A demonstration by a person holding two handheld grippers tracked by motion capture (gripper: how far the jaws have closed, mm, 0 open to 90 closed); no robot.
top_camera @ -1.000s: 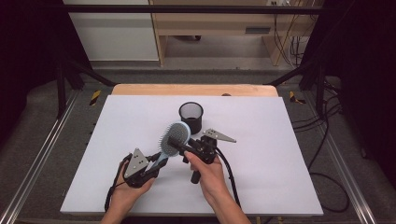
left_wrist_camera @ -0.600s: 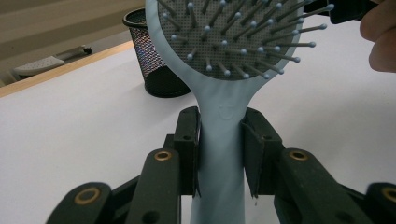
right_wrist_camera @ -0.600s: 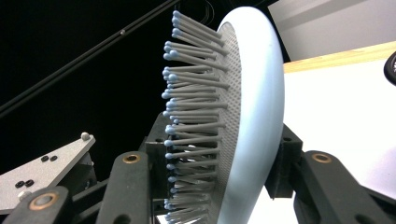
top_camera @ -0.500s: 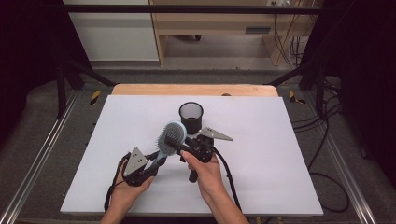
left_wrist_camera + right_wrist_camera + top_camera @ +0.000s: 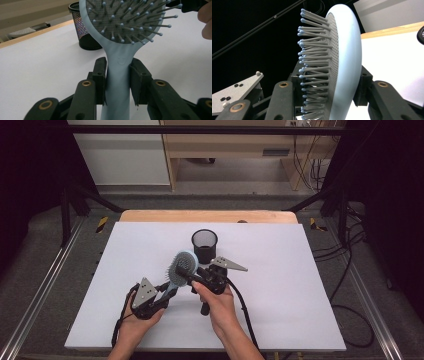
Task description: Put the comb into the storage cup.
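- Your left gripper (image 5: pixel 159 296) fingers clamp the hairbrush (image 5: pixel 180 269) handle; its head points toward 1 o'clock.
- Your right gripper (image 5: pixel 200 276) fingers straddle the head.
- Mesh cup (image 5: pixel 204 245) at 12 o'clock on the white table (image 5: pixel 300 285).

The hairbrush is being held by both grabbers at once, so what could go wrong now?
The left gripper pinches the hairbrush by its handle while the right gripper squeezes its head, one jaw on the bristles. Those could bend, or the head might slip. If the hands pull different ways, the brush could twist loose. A swing might also knock over the mesh cup close behind.
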